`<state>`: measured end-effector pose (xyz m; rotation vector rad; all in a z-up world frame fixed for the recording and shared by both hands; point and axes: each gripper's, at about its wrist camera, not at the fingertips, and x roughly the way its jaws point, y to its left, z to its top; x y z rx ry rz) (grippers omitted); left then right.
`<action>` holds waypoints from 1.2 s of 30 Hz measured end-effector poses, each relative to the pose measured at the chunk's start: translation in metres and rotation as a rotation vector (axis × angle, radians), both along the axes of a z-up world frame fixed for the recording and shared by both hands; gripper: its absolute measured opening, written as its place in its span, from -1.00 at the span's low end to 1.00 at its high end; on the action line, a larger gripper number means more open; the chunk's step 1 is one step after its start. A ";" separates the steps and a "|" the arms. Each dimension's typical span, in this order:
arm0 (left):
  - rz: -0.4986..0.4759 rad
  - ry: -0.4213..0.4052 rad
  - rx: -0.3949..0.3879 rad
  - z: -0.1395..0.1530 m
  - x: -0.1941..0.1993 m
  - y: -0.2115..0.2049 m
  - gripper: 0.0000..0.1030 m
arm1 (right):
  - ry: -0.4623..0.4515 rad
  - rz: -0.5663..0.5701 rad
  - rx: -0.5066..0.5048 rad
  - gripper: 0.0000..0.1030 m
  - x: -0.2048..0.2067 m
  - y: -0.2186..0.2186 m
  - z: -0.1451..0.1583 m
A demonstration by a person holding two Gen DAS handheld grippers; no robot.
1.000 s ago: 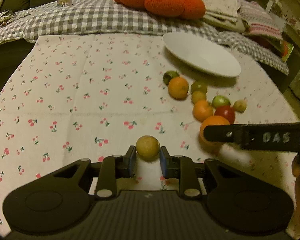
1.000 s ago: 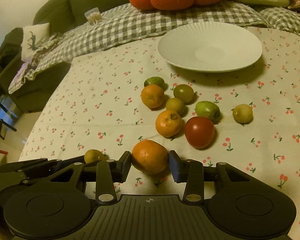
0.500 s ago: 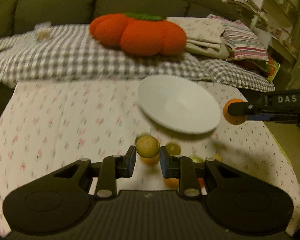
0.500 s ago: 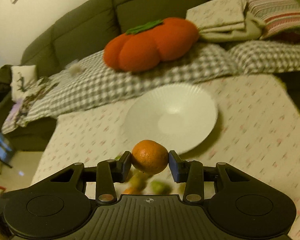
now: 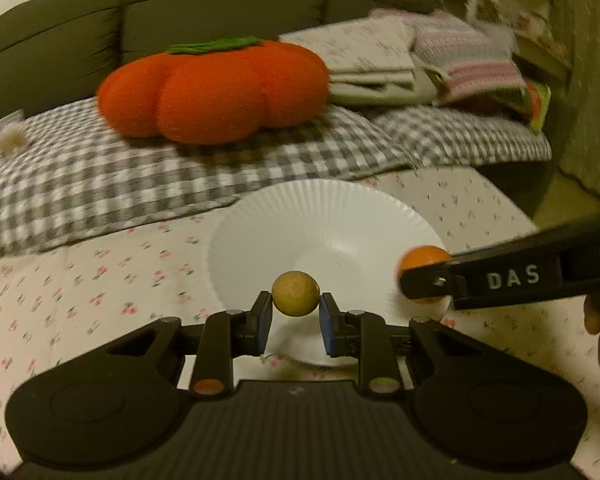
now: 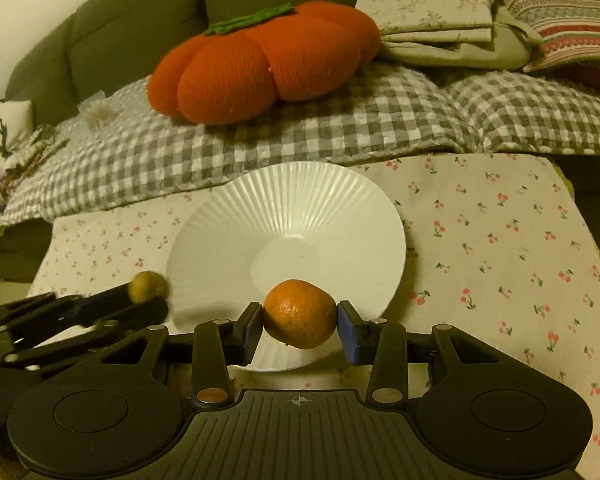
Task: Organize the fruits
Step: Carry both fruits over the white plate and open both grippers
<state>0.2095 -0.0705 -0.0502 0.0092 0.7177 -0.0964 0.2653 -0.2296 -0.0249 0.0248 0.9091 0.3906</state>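
My left gripper (image 5: 295, 312) is shut on a small yellow-green fruit (image 5: 295, 293) and holds it over the near part of the white ribbed plate (image 5: 324, 216). My right gripper (image 6: 300, 322) is shut on an orange (image 6: 299, 314), held above the plate's (image 6: 300, 200) near rim. The orange also shows at the right in the left wrist view (image 5: 424, 258), and the yellow-green fruit at the left in the right wrist view (image 6: 147, 286). The plate holds no fruit. The other fruits are out of view.
The plate rests on a cherry-print tablecloth (image 6: 500, 240). Behind it lies a grey checked blanket (image 6: 300, 128) with an orange pumpkin cushion (image 6: 268, 60) and folded linens (image 6: 460, 12) against a dark sofa. The table's right edge (image 5: 532, 216) is near the plate.
Both grippers lifted their fruits from the table and carried them forward to the plate. The plate now fills the middle of both views; the fruit pile dropped out of view.
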 end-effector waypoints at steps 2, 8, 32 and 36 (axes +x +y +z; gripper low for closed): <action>-0.024 0.006 0.028 -0.006 0.008 -0.008 -0.55 | 0.008 0.011 0.002 -0.24 0.004 0.003 -0.004; -0.037 0.034 0.058 -0.017 0.018 -0.020 -0.53 | 0.033 0.015 -0.016 -0.22 0.013 0.008 -0.017; 0.199 0.116 -0.214 0.029 -0.046 0.057 0.01 | -0.025 -0.154 0.096 0.19 -0.019 -0.040 0.046; 0.212 0.120 -0.236 0.037 -0.067 0.056 0.05 | -0.059 -0.139 0.110 0.28 -0.039 -0.047 0.056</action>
